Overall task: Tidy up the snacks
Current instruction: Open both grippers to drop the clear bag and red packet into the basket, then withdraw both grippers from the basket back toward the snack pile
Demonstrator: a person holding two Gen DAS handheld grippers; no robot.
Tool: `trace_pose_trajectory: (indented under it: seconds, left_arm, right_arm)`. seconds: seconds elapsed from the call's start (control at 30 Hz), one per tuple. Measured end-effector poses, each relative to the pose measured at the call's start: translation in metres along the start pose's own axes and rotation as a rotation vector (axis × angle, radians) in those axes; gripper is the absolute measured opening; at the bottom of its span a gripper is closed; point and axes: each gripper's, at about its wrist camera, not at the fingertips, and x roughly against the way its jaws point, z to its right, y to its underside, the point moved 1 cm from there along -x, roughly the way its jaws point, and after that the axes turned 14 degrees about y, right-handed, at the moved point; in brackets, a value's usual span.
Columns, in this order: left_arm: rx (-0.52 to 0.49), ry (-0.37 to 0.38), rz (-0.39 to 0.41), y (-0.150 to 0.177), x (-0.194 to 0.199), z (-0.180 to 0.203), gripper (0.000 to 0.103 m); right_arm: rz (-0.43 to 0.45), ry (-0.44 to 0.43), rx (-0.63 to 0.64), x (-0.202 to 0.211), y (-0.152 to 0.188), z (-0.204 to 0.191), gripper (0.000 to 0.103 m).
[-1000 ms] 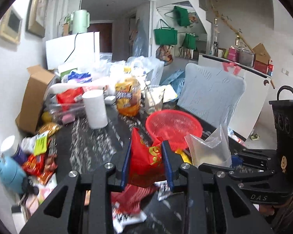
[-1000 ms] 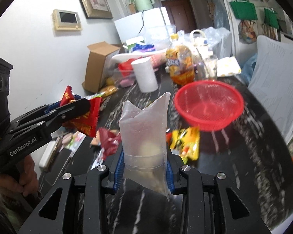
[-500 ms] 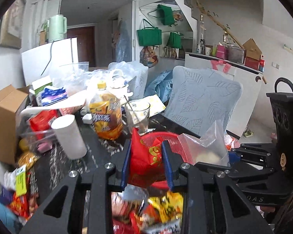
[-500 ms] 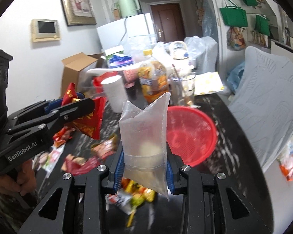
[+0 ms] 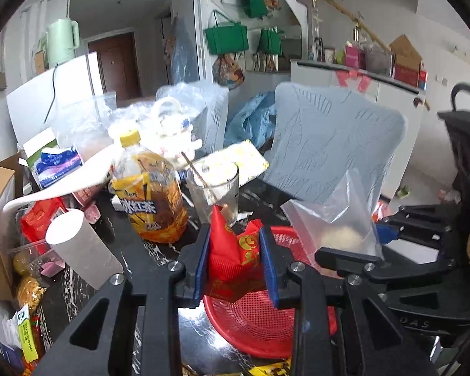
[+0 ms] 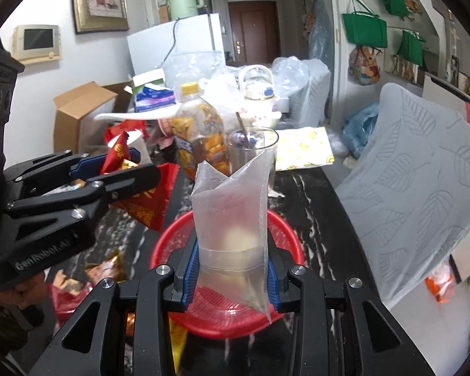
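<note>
Both claws hang above the red basket [image 6: 225,313]: the left claw [image 5: 235,266] pinches a red snack packet [image 5: 232,250], the right claw [image 6: 232,275] a clear bag [image 6: 232,219]. Each packet probably sits inside the rim, so spread 1 claw at a time, low.

a black marble-patterned table [image 6: 313,194] carries a red mesh basket [image 6: 285,235] near, a tea bottle [image 5: 150,197], a drinking glass [image 5: 217,194] and a paper roll [image 5: 78,247] farther left.

Left gripper [image 5: 235,260] and right gripper [image 6: 232,269] are each clamped on a packet, held side by side.
</note>
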Motion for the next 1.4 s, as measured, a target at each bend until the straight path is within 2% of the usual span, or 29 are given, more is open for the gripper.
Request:
trace_pose_trajectory:
  seconds: [0.3, 0.33, 0.37, 0.4, 0.43, 0.5, 0.87, 1.4]
  left_arm:
    - [0.032, 0.012, -0.077, 0.008, -0.03, -0.015, 0.031]
    - [0.035, 0.003, -0.091, 0.009, -0.032, -0.015, 0.036]
    - [0.038, -0.003, -0.097, 0.01, -0.033, -0.016, 0.04]
    - [0.041, -0.009, -0.099, 0.011, -0.034, -0.017, 0.054]
    - [0.043, -0.013, -0.097, 0.011, -0.034, -0.017, 0.07]
    - [0.051, -0.024, -0.083, 0.011, -0.031, -0.019, 0.078]
    - [0.047, -0.055, -0.053, 0.006, -0.002, -0.013, 0.078]
    - [0.019, -0.128, 0.078, 0.0, 0.091, 0.012, 0.078]
  right_arm:
    - [-0.051, 0.037, 0.012, -0.027, 0.006, 0.001, 0.038]
    - [-0.057, 0.044, 0.015, -0.028, 0.005, 0.0, 0.04]
    - [-0.065, 0.054, 0.019, -0.03, 0.006, 0.0, 0.048]
    - [-0.07, 0.061, 0.019, -0.031, 0.007, 0.001, 0.062]
    - [-0.071, 0.067, 0.013, -0.031, 0.008, 0.002, 0.066]
    - [-0.067, 0.067, 0.005, -0.031, 0.008, 0.004, 0.068]
    - [-0.039, 0.091, -0.004, -0.011, 0.005, 0.003, 0.068]
    - [0.088, 0.103, 0.001, 0.065, -0.002, -0.014, 0.068]
